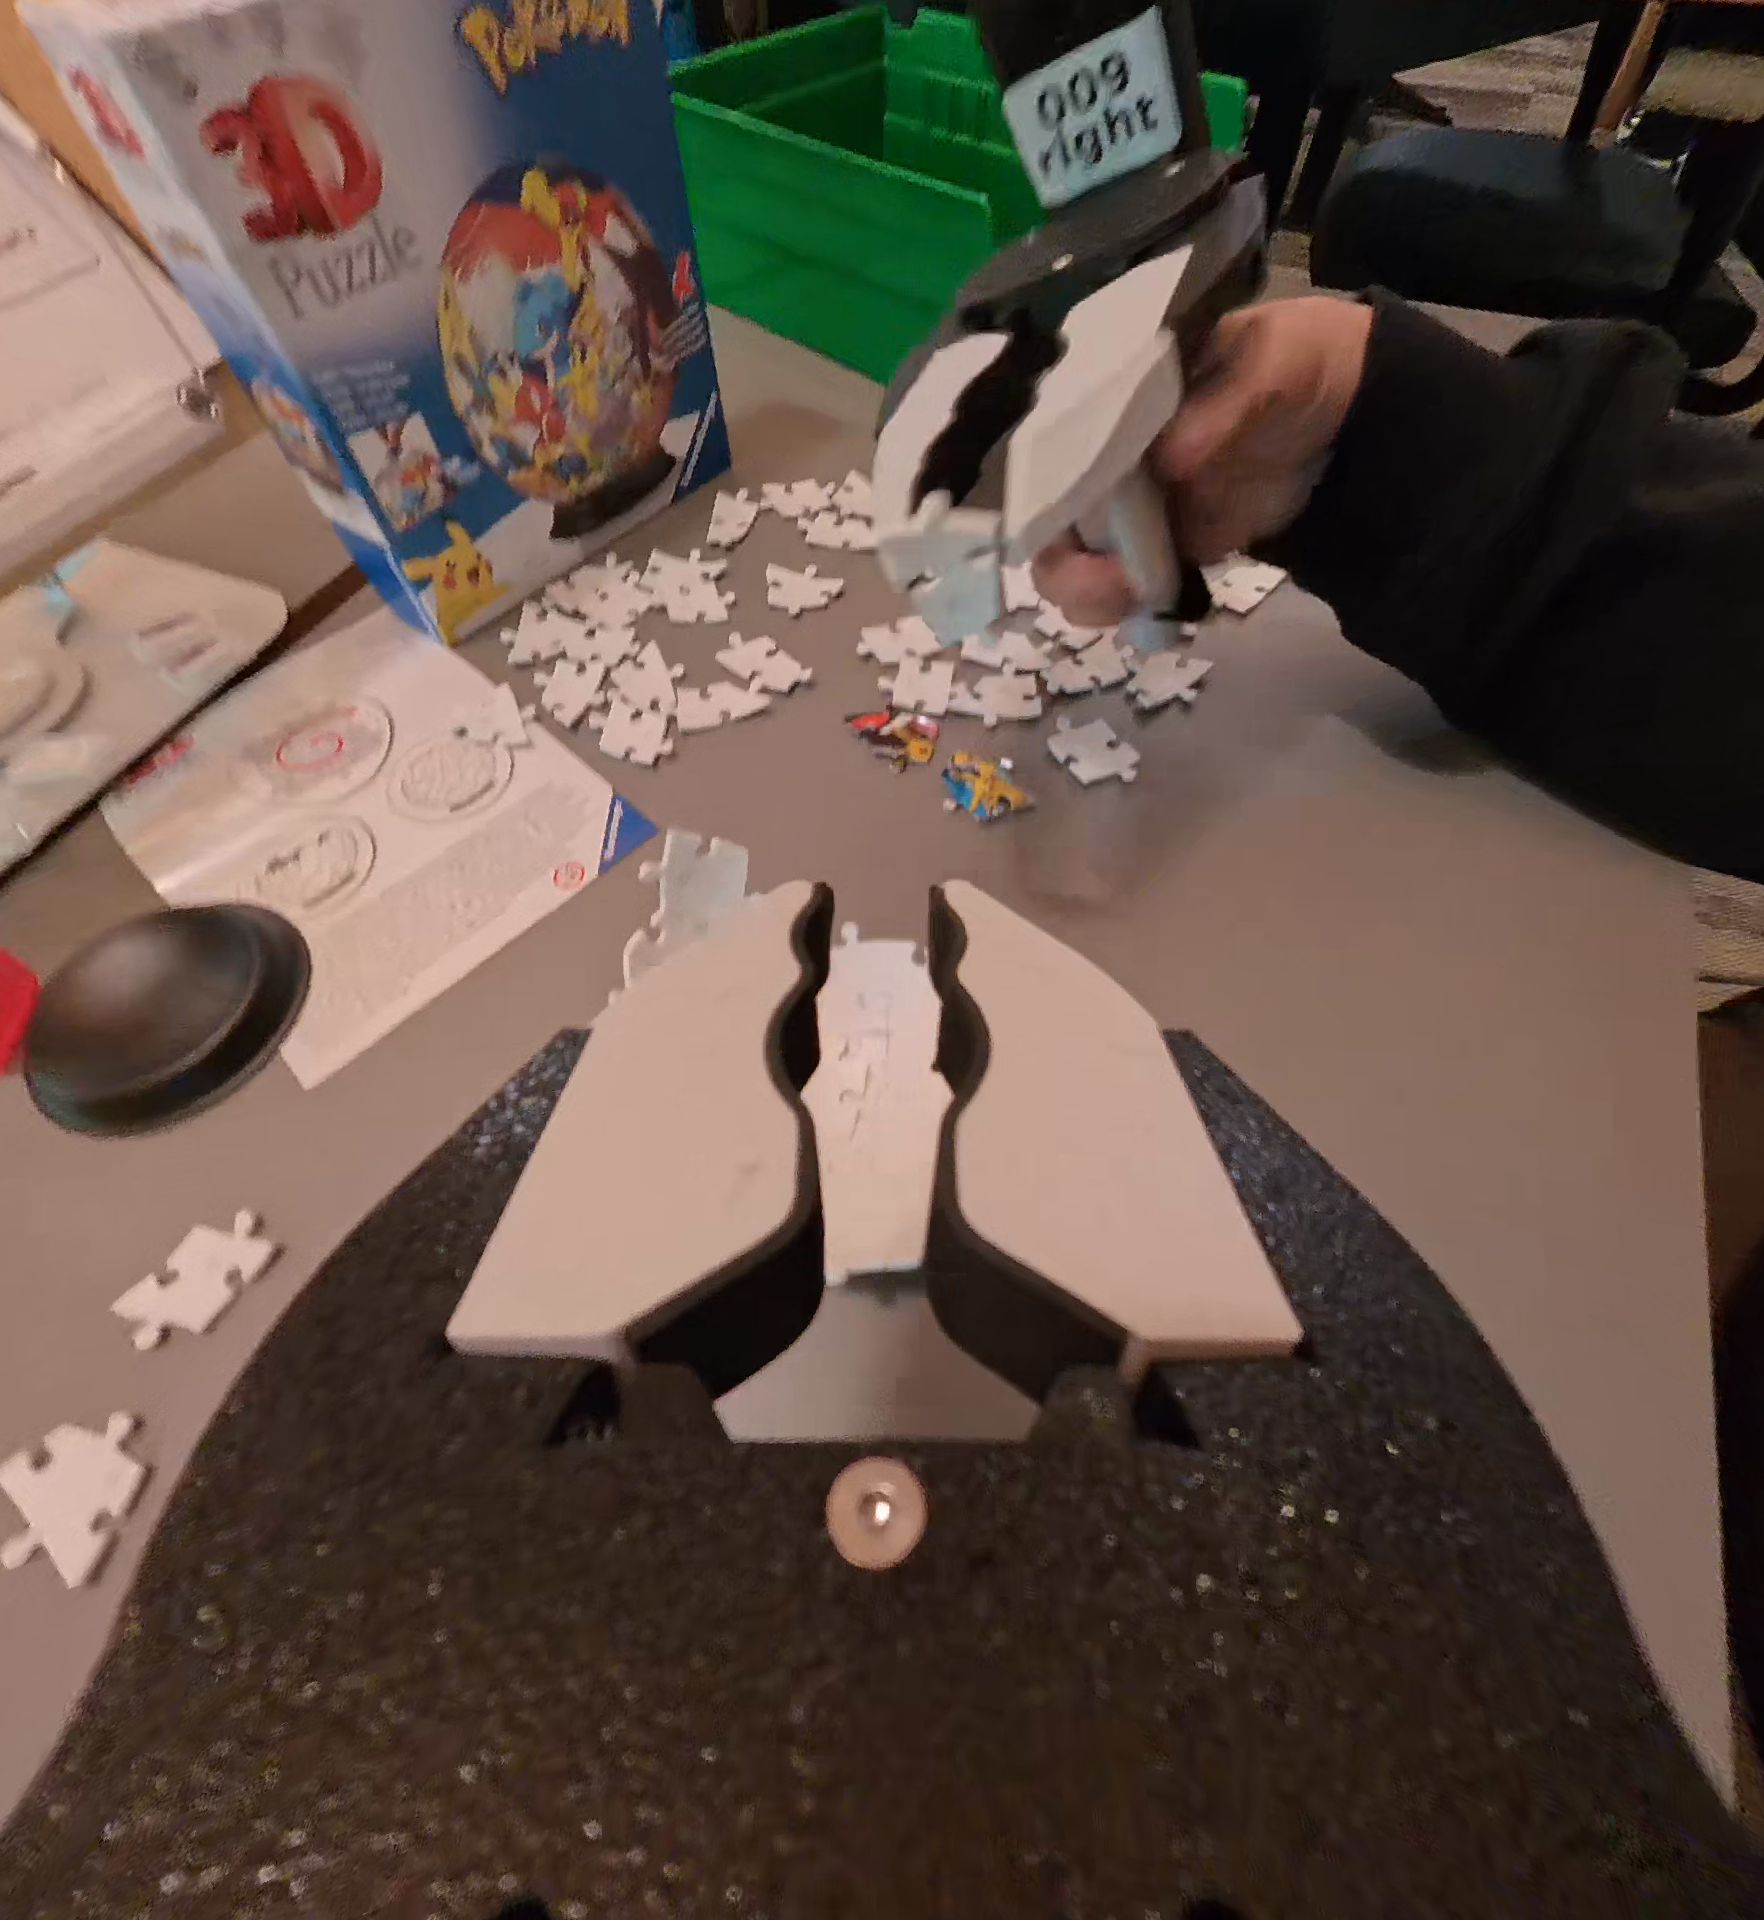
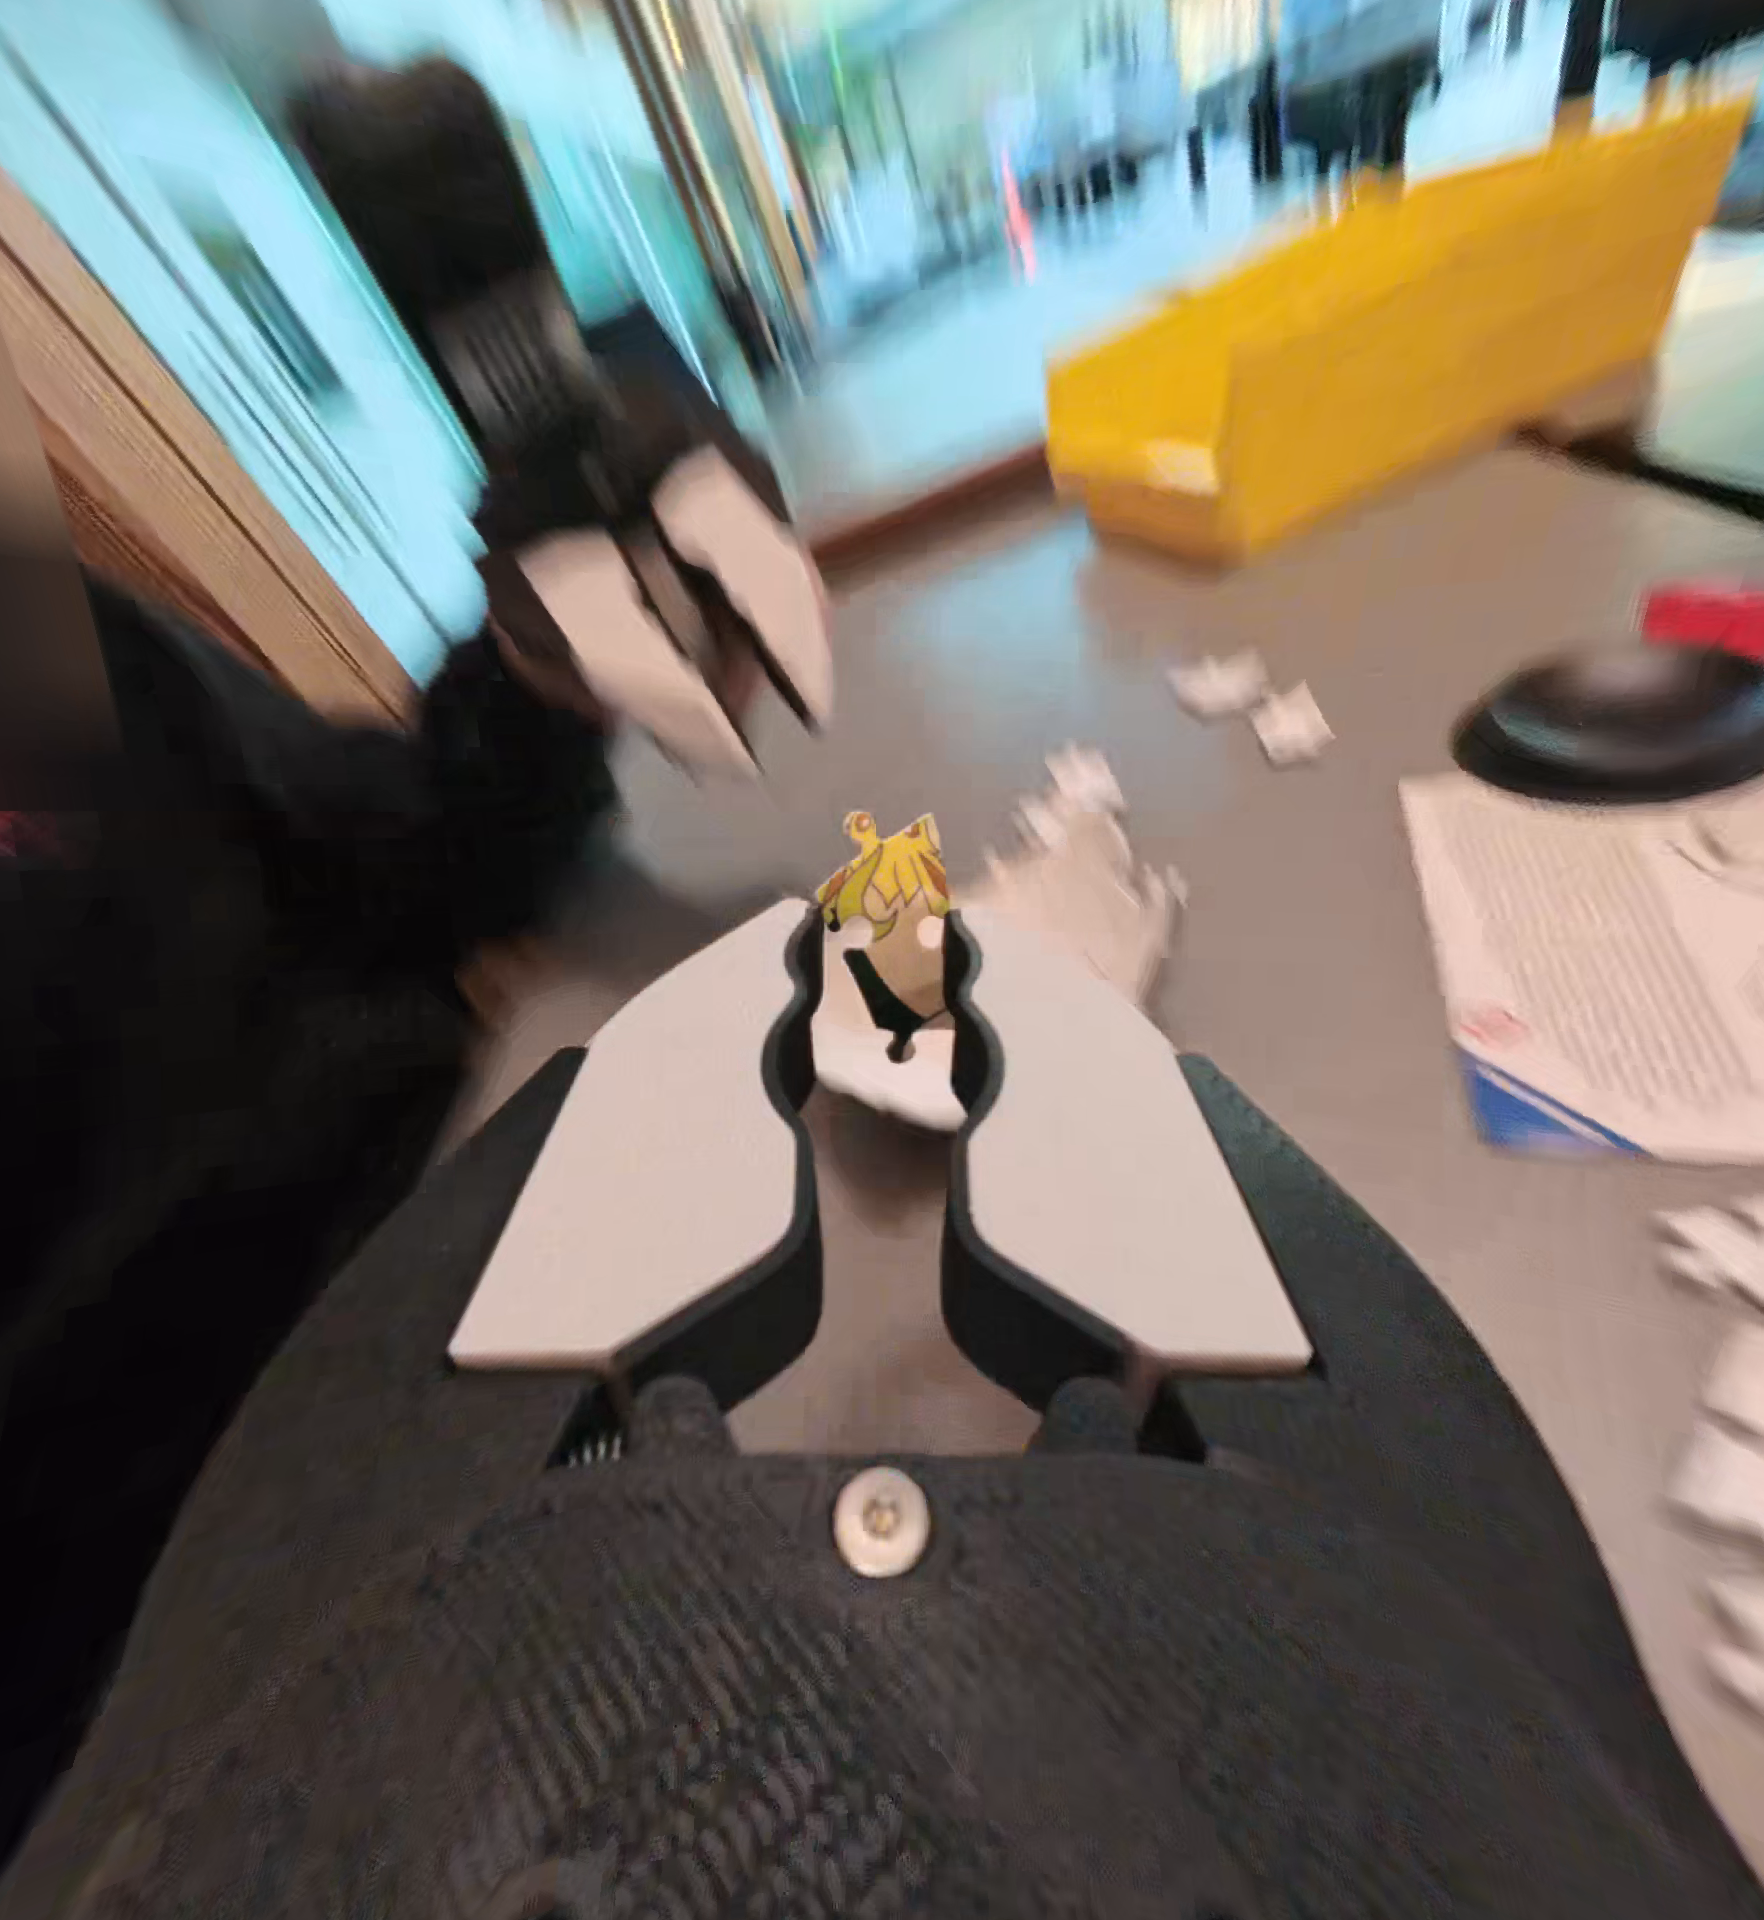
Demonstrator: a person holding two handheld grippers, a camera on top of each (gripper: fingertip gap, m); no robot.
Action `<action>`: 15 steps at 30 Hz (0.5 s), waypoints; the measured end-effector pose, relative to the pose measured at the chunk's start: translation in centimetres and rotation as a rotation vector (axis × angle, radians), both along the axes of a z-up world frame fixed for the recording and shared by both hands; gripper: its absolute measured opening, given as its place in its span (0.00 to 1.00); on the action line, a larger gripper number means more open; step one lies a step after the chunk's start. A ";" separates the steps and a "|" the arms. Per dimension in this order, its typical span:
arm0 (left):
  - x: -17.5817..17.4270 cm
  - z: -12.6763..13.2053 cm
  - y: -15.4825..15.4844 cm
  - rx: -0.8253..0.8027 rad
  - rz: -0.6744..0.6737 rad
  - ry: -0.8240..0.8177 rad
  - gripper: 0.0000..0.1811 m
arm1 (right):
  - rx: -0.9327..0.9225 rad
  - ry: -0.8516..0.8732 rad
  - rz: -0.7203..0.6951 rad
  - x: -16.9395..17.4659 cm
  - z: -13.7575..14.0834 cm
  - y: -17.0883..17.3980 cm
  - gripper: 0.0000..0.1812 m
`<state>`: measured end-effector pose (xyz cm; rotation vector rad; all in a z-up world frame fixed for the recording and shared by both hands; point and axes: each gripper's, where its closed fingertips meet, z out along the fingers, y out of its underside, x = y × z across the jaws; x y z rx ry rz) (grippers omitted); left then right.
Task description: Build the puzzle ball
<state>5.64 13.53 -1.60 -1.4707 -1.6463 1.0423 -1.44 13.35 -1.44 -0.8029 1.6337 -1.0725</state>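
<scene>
Lengthwise, pc strip (image 1: 876, 1101) along left claw (image 1: 878, 914).

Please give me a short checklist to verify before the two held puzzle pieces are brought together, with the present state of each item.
1. Left gripper holds a piece: ok, a strip of white pieces sits between its fingers.
2. Right gripper holds a piece: ok, a yellow printed piece is pinched at its tips.
3. Both pieces lifted off the grey table: ok for the right one; cannot tell for the left.
4. Tabs and slots aligned: cannot tell, the right wrist view is blurred.
5. Printed sides facing the same way: cannot tell; the left strip shows its white back.
6. Black stand out of the way: ok, it sits off to the left.
</scene>
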 end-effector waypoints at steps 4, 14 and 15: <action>-2.6 2.5 0.7 -0.098 -0.030 0.058 0.12 | 0.215 -0.507 0.117 0.1 5.6 2.6 0.12; -5.0 7.0 4.0 -0.245 -0.294 0.111 0.10 | 0.341 -0.628 0.266 2.5 6.7 4.8 0.12; -5.1 7.1 4.1 -0.250 -0.305 0.105 0.09 | 0.343 -0.613 0.269 2.7 6.4 4.9 0.12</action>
